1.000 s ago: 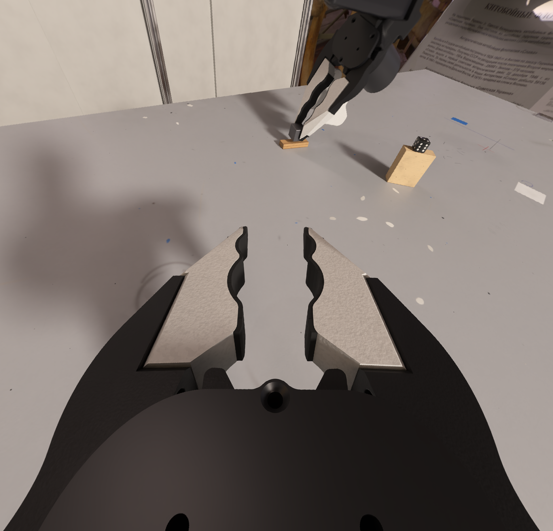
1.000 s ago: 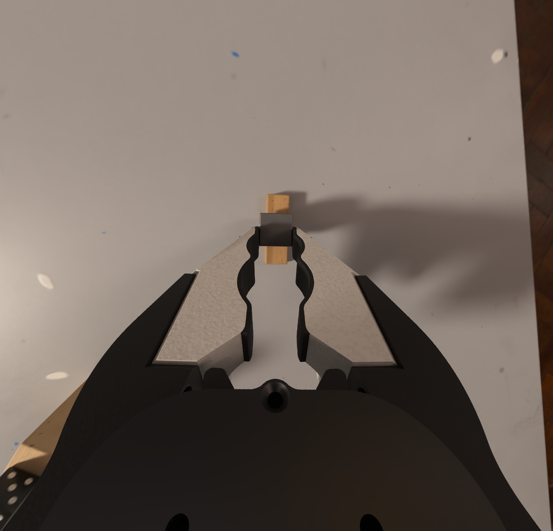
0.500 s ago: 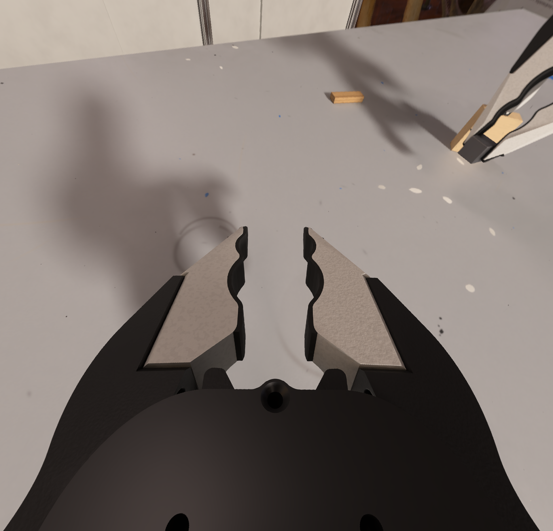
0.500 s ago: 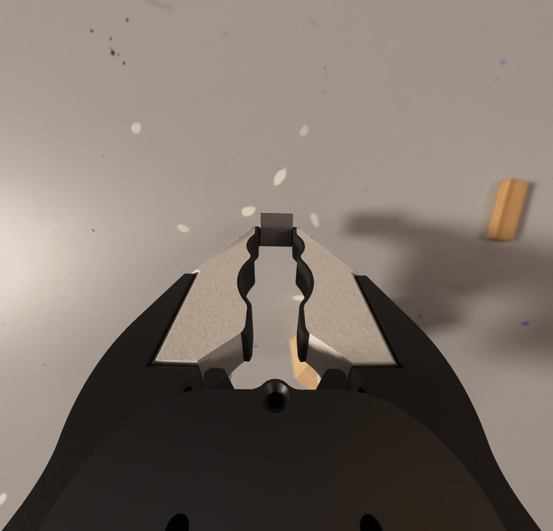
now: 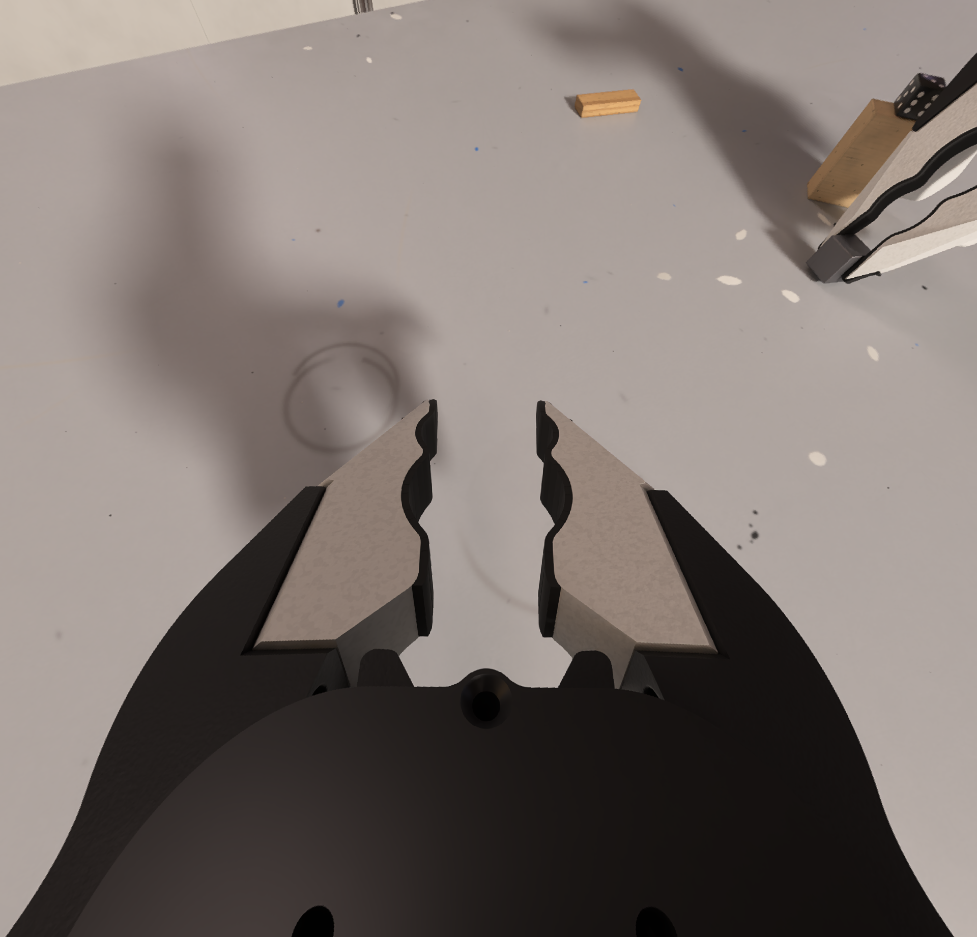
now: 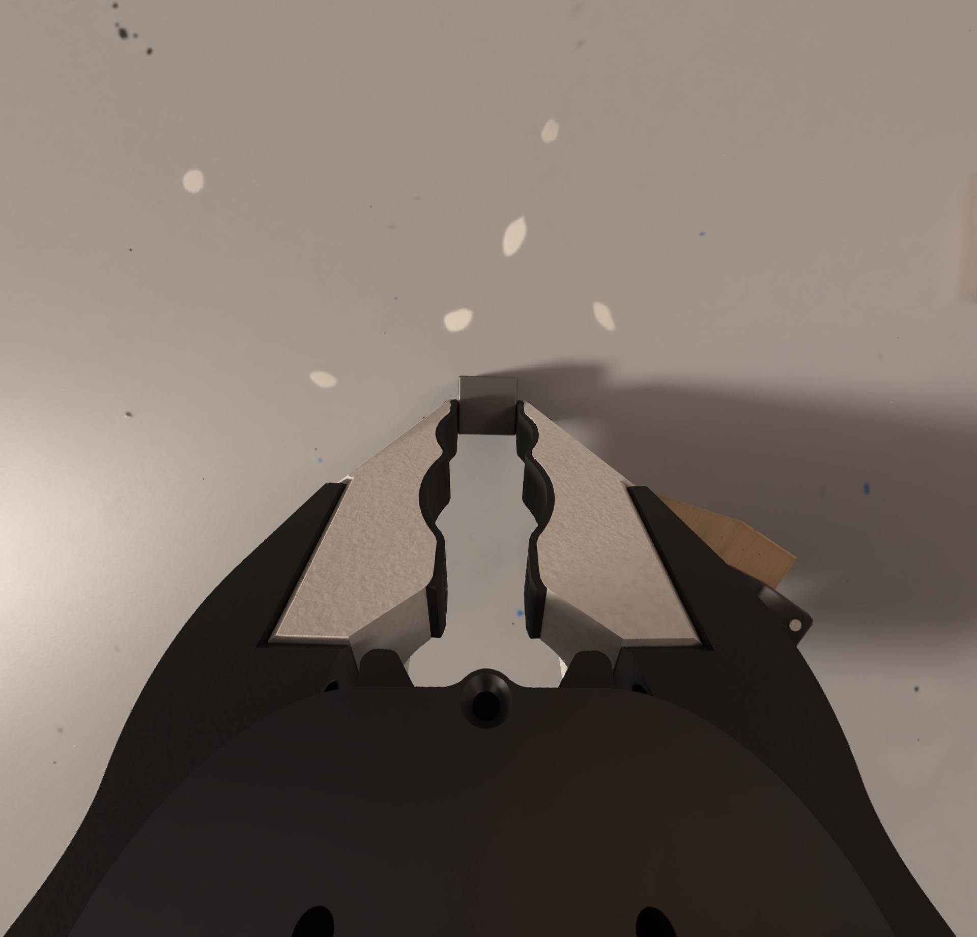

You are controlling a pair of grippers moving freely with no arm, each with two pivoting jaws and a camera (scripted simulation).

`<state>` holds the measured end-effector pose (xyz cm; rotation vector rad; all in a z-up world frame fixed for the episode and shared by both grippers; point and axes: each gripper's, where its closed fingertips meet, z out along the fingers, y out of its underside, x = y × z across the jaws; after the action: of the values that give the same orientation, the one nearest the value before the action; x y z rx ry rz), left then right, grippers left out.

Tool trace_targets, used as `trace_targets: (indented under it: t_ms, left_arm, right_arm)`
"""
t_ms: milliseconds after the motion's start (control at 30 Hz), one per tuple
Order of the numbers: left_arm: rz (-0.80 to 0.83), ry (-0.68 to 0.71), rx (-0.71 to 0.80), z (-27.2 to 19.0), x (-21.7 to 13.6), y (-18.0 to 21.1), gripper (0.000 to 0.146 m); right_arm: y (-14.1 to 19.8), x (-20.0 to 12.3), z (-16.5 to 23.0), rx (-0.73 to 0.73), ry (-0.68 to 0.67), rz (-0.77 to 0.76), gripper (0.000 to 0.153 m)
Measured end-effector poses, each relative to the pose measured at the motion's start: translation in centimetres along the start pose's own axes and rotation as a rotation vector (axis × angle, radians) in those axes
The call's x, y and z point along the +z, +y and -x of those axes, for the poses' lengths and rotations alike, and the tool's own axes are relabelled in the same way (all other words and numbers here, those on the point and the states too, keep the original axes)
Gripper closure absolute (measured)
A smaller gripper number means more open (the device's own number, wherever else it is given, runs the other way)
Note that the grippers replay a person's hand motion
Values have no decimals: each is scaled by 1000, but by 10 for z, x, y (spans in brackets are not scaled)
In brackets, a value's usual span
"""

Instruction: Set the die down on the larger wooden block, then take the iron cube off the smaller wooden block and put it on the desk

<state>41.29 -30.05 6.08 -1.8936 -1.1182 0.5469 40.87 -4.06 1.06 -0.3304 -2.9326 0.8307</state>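
My right gripper [image 6: 487, 416] is shut on the grey iron cube [image 6: 486, 403], held at or just above the grey desk [image 6: 317, 224]; its shadow meets it. In the left wrist view the cube [image 5: 835, 257] sits at the right gripper's fingertips [image 5: 846, 261], low over the desk in front of the larger wooden block [image 5: 859, 153]. The black die [image 5: 919, 99] sits on top of that block. The smaller wooden block [image 5: 608, 103] lies bare, farther back. My left gripper [image 5: 486, 415] is open and empty above the desk.
The desk [image 5: 264, 198] carries pale paint flecks [image 5: 728, 280] and a faint ring mark [image 5: 341, 396]. Its far edge meets a pale wall [image 5: 158, 8]. A corner of the larger block [image 6: 740, 547] shows beside my right gripper.
My right gripper carried the iron cube off the smaller block, past the larger block, and lowered it towards the desk. My left gripper drew back and stayed open.
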Motion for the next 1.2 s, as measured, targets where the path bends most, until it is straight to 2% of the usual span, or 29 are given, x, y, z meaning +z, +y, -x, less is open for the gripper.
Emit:
trace_targets:
  t_ms: [233, 467, 600, 733, 900, 1033, 1200]
  left_arm:
    - [4, 32, 22, -19, 2, -3, 109]
    - [16, 168, 86, -66, 18, -9, 109]
    - [23, 251, 97, -95, 33, -14, 108]
    - [51, 329, 162, -128, 57, -16, 95]
    - [141, 330, 284, -148, 82, -7, 89]
    - [160, 301, 298, -147, 88, -3, 88]
    - [169, 273, 258, -139, 90, 0, 87]
  right_arm:
    - [-2, 1, 1, 13, -1, -32, 132]
    - [-2, 1, 2, 9, 6, -51, 129]
    - [-5, 1, 4, 3, 6, -64, 116]
    - [-21, 2, 9, 13, -23, -154, 101]
    - [-34, 10, 19, 45, -94, -213, 79]
    - [-39, 14, 24, 84, -148, -244, 73]
    - [-37, 15, 20, 107, -142, -239, 72]
